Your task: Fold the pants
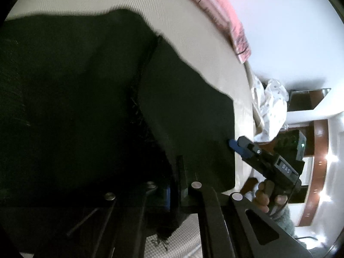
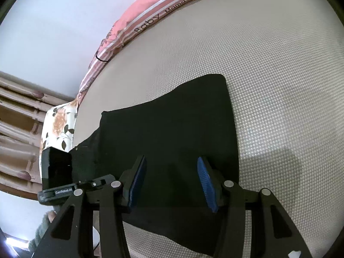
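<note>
Left tongs (image 1: 172, 193): clamped on black pants (image 2: 172, 133) | right tongs (image 2: 172, 182): spread apart over pants | surface: bed (image 2: 279, 86).

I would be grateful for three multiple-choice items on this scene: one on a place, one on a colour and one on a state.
1. Where do the pants lie?
A on a wooden floor; B on the beige mattress; C on a chair.
2. What colour are the pads of the right gripper?
A red; B yellow; C blue.
3. How do the right gripper's jaws stand?
A apart, with the pants showing between them; B shut on a pillow; C shut on nothing.
Answers: 1 B, woven beige surface surrounds the cloth; 2 C, both pads show blue; 3 A, a wide gap separates the pads.
</note>
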Demonstrator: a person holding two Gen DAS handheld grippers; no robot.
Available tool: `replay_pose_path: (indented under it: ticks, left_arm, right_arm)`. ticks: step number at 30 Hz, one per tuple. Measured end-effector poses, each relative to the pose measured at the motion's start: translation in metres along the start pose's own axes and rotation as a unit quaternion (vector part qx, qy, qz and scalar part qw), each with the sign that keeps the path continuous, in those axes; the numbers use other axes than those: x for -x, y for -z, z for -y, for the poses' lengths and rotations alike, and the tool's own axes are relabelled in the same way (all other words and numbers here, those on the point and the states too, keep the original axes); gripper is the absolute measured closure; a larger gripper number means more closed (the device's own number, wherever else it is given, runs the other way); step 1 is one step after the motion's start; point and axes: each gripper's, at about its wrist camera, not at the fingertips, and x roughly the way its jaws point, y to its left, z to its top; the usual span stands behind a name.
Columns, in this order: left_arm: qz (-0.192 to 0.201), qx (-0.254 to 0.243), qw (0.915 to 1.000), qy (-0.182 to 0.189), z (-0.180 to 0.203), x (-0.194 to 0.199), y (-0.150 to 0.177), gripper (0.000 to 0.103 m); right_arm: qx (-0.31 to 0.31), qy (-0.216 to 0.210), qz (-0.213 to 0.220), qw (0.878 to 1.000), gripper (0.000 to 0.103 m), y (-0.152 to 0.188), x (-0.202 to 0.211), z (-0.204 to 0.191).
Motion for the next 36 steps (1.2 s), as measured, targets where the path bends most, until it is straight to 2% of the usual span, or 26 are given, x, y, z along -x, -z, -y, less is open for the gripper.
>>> replay_pose_path:
  ticks: [3,5,8,10,13,14,20,22,24,26,30,33,36]
  left_arm:
    - [0.032,-0.022,0.9992,-0.004,0.000,0.018,0.006,0.100]
    - [0.043,-0.035,0.9982,-0.020,-0.005,0.026,0.010,0.100]
    - [0.031,-0.029,0.9984,-0.038,-0.018,0.017,0.011,0.100]
    - [0.019,-0.031,0.9973,-0.065,-0.020,0.008,0.015,0.099]
    - [0.009,-0.054,0.9942,-0.093,-0.014,0.002,0.020,0.098]
    - [0.003,-0.062,0.9930,-0.101,-0.012,0.001,0.020,0.096]
    - [-0.003,-0.087,0.9881,-0.127,-0.012,0.007,0.025,0.094]
    - [0.008,-0.105,0.9821,-0.156,-0.008,0.013,0.024,0.089]
    - [0.036,-0.133,0.9695,-0.203,-0.001,0.023,0.022,0.085]
    - [0.062,-0.158,0.9589,-0.227,0.009,0.031,0.018,0.084]
    - [0.106,-0.190,0.9489,-0.229,0.026,0.035,0.001,0.081]
    - [0.114,-0.216,0.9407,-0.235,0.035,0.019,-0.017,0.080]
    - [0.110,-0.219,0.9412,-0.233,0.038,-0.002,-0.034,0.080]
  right_arm:
    - [0.008,0.000,-0.004,1.000,0.055,0.002,-0.002,-0.003]
    - [0.014,0.001,-0.012,1.000,0.055,0.004,-0.007,-0.005]
    - [0.025,0.023,-0.019,0.999,0.056,0.007,-0.017,-0.007]
    - [0.038,0.056,-0.021,0.998,0.060,0.008,-0.022,-0.010]
    - [0.079,0.115,-0.027,0.990,0.080,0.010,-0.024,-0.018]
    - [0.091,0.127,-0.029,0.987,0.082,0.011,-0.024,-0.019]
    - [0.086,0.128,-0.038,0.987,0.082,0.013,-0.017,-0.011]
    - [0.095,0.134,-0.039,0.986,0.082,0.014,-0.015,-0.013]
    - [0.098,0.140,-0.032,0.985,0.075,0.012,-0.011,-0.017]
    - [0.110,0.148,-0.016,0.983,0.072,0.005,-0.008,-0.024]
    - [0.138,0.169,0.030,0.975,0.072,-0.024,-0.008,-0.036]
    - [0.156,0.186,0.040,0.969,0.072,-0.043,-0.019,-0.042]
    - [0.165,0.208,0.038,0.963,0.072,-0.052,-0.033,-0.041]
